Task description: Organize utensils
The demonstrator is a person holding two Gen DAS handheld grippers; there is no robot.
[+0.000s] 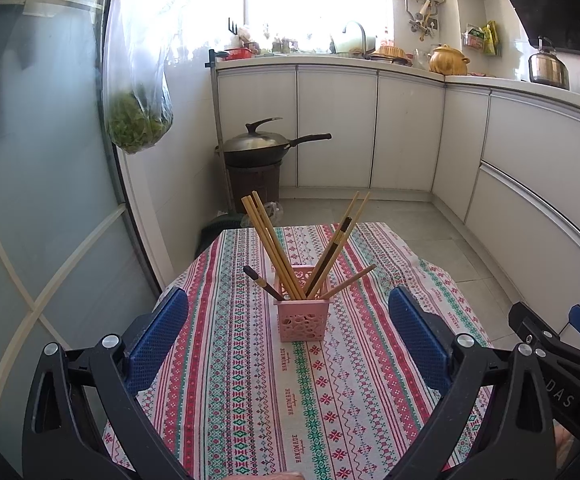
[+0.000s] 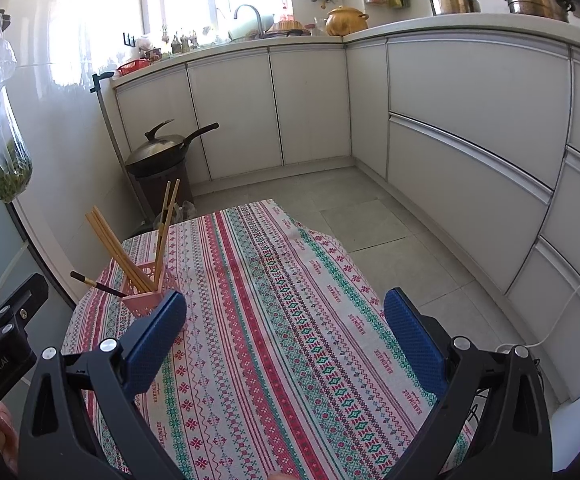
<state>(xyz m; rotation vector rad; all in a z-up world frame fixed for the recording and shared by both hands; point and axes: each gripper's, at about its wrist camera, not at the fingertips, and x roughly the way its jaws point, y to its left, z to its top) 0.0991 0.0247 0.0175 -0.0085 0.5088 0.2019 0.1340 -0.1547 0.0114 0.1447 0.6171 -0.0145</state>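
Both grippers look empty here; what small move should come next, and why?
Probably ease both grippers back: the left gripper and right gripper are open and empty, every visible chopstick stands in the pink holder, and the tablecloth shows no loose utensils.

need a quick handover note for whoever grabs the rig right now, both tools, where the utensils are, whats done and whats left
Left tool: open, empty, held above the near end of the tablecloth, facing the holder.
Right tool: open, empty, over the cloth to the right of the holder.
Pink holder: upright on the cloth, mid-table. All visible chopsticks are in it: light wooden chopsticks fanned left and right, and dark chopsticks leaning out over the rims.
Done: no loose utensils visible on the cloth.
Left: probably nothing, or just straightening the leaning ones.
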